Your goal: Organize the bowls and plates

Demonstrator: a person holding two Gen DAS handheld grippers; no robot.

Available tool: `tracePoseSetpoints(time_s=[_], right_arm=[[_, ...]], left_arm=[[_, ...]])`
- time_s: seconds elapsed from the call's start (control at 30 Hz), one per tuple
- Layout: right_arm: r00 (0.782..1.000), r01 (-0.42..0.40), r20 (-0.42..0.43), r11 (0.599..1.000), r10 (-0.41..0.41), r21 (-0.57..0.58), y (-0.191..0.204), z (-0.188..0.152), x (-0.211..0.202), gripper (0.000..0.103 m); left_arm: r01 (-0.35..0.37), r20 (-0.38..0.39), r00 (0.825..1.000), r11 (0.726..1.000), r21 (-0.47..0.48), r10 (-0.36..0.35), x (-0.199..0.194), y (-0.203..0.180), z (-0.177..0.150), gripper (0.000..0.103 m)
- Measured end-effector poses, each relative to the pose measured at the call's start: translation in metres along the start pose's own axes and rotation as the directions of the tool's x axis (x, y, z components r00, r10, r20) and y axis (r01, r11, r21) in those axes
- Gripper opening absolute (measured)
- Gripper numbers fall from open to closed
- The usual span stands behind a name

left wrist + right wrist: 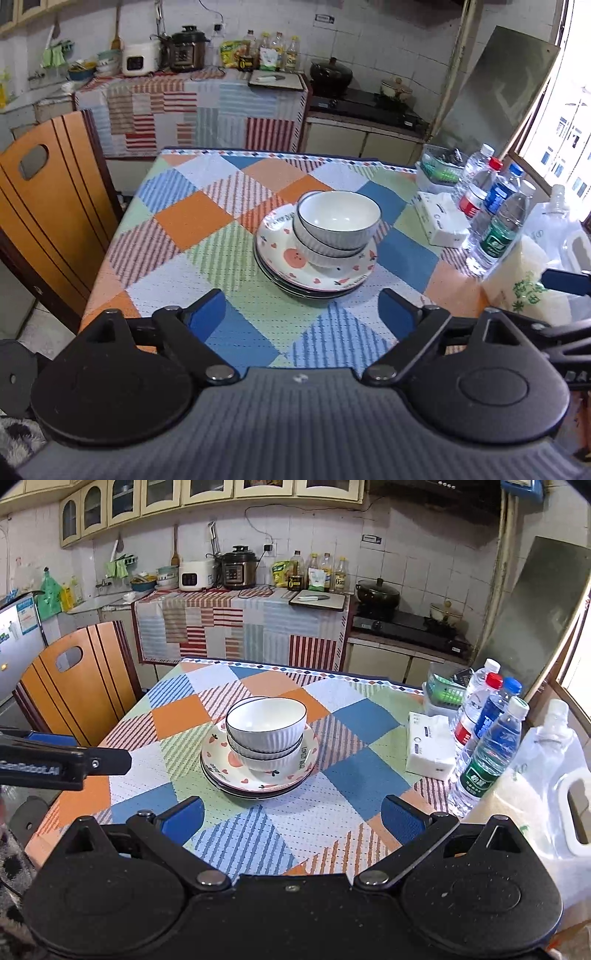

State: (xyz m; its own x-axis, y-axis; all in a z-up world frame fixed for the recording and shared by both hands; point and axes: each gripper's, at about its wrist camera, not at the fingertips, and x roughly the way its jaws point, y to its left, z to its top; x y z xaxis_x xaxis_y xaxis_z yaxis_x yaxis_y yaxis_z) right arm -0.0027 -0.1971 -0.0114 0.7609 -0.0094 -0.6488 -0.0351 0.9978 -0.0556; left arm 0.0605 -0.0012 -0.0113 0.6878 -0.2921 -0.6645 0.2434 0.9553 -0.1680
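Your left gripper hangs over the near edge of the table, tongs wide apart and holding nothing; at the table's left edge stands one wooden chair. Near the middle of the table you have one stack of plates, at least three by the rims, the top one printed with hearts and peaches, and on it three ribbed white bowls nested, the top bowl empty. Along the right edge stand a tissue pack, a green basket and four water bottles. Your right gripper also has its tongs apart and empty. Only the right wrist view shows the wall cupboards.
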Motion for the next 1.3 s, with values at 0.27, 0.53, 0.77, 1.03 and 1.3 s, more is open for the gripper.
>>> tracePoseSetpoints(time_s=[0.27, 0.53, 0.77, 1.03, 1.3], right_arm=[[0.999, 0.02, 0.03, 1.0, -0.02, 0.018, 0.003, -0.007, -0.002, 0.103], [0.997, 0.048, 0.06, 0.998, -0.05, 0.04, 0.006, -0.017, 0.004, 0.103], [0.998, 0.041, 0.055, 0.999, -0.042, 0.019, 0.008, -0.025, 0.004, 0.103], [0.993, 0.071, 0.086, 0.996, -0.074, 0.048, 0.008, -0.029, -0.001, 0.103], [0.996, 0.065, 0.063, 0.996, -0.069, 0.058, 0.009, -0.028, 0.004, 0.103]], left_arm=[[-0.017, 0.061, 0.998, 1.0, -0.019, 0.018, 0.0, -0.002, -0.01, 0.103], [-0.06, 0.075, 0.995, 0.998, -0.018, 0.061, 0.002, -0.005, -0.015, 0.103], [-0.117, 0.089, 0.989, 0.993, 0.027, 0.115, 0.002, -0.009, -0.023, 0.103], [-0.122, 0.11, 0.987, 0.992, 0.042, 0.117, -0.005, -0.014, -0.028, 0.103], [-0.133, 0.102, 0.986, 0.99, 0.042, 0.129, -0.004, -0.016, -0.03, 0.103]])
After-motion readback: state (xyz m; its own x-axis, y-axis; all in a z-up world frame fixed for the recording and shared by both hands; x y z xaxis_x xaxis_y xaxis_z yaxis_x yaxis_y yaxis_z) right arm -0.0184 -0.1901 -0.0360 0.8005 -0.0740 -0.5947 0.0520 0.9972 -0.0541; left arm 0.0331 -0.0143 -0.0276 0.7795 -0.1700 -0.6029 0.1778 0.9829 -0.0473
